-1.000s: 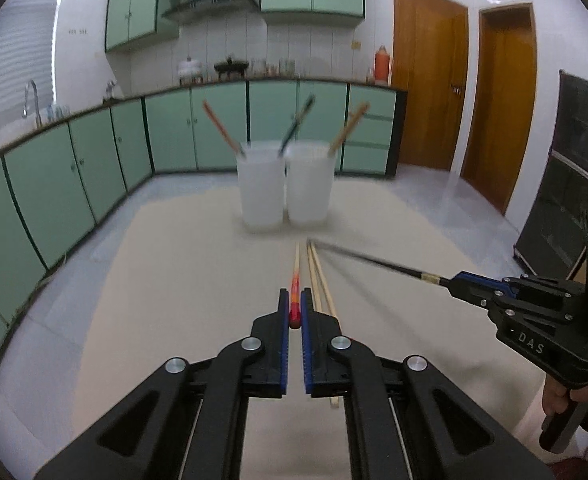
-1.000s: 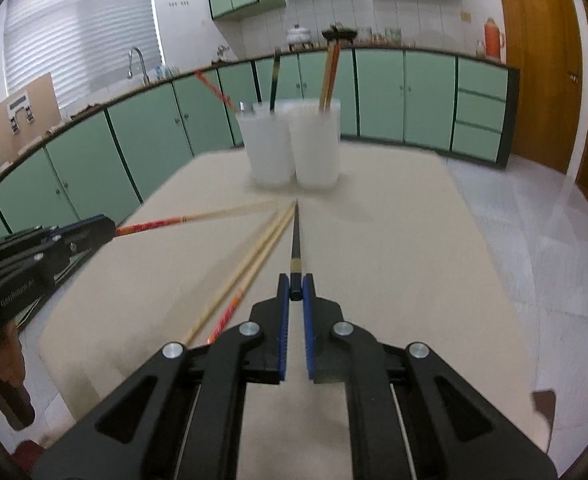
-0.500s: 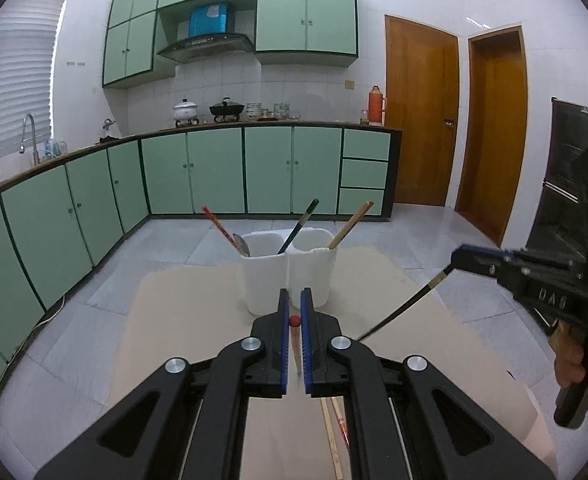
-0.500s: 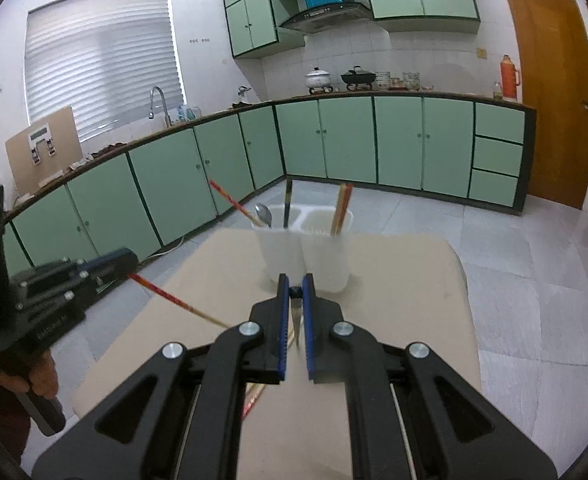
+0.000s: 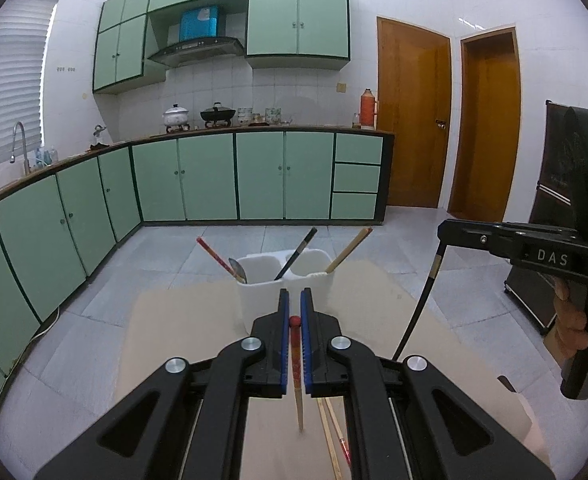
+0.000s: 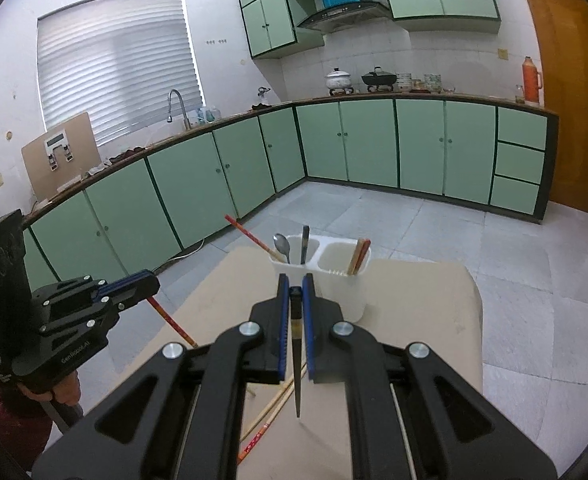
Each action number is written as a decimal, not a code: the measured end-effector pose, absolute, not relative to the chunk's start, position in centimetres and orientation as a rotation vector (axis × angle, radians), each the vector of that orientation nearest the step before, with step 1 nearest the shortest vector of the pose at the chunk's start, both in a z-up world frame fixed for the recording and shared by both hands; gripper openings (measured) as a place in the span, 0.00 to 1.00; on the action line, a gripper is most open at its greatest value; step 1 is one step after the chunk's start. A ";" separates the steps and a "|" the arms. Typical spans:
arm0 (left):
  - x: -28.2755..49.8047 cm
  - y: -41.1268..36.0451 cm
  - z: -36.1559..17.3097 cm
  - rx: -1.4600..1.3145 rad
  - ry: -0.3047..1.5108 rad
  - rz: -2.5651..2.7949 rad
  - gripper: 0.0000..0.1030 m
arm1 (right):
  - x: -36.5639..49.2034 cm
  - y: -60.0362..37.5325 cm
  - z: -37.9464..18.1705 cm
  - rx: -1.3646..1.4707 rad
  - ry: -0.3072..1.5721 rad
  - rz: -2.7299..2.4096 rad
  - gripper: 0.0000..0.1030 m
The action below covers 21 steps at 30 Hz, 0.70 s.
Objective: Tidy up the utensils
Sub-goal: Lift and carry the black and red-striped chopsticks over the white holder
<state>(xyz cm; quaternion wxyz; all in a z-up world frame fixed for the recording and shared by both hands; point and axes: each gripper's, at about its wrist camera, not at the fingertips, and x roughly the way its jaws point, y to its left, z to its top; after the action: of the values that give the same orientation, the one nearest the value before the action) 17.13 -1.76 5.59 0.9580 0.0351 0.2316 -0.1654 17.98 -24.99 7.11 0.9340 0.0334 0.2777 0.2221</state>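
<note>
Since the earlier frames both grippers have risen, each lifting a chopstick off the table so that it now hangs tip-down above the surface, and the white holder has dropped from the upper part of each view to the centre; the left gripper [image 5: 295, 322] is clamped tight on the red-tipped chopstick [image 5: 297, 376], whose pale wooden point hovers over the table [image 5: 182, 320]; the right gripper [image 6: 295, 308] is pinched closed on the black chopstick [image 6: 297, 376], a slim dark taper with a pale band near the top. The table is a flat beige slab with rounded corners, matte and plain; the white twin-cup holder [image 5: 262, 300] stands at its far end, middle of the frame, with a spoon, a red stick and a black stick in its left cup and wooden sticks in the right; three loose chopsticks [image 6: 270, 412] lie on the table in the lower centre of the right wrist view. Around the table the floor is pale grey tile, open on all sides; mint green cabinets [image 5: 198, 176] with dark trim curve along the left and back walls, under a dark counter; two brown wooden doors [image 5: 412, 120] fill the upper right of the left wrist view; a slatted window blind [image 6: 118, 60] sits upper left in the right wrist view.
</note>
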 end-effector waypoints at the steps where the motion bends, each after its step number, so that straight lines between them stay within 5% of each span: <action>1: 17.2 -1.7 5.9 0.069 0.466 -0.338 0.05 | 18.1 -25.0 7.5 0.067 0.565 0.459 0.06; 21: 23.0 -2.1 14.3 0.096 0.285 -0.316 0.05 | 24.2 -24.5 16.1 0.015 0.424 0.455 0.06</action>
<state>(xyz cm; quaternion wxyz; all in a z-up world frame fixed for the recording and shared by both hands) 22.97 -2.13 14.32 0.9764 0.0475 0.1412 -0.1566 24.16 -24.45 16.11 0.9519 0.0074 0.2088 0.2241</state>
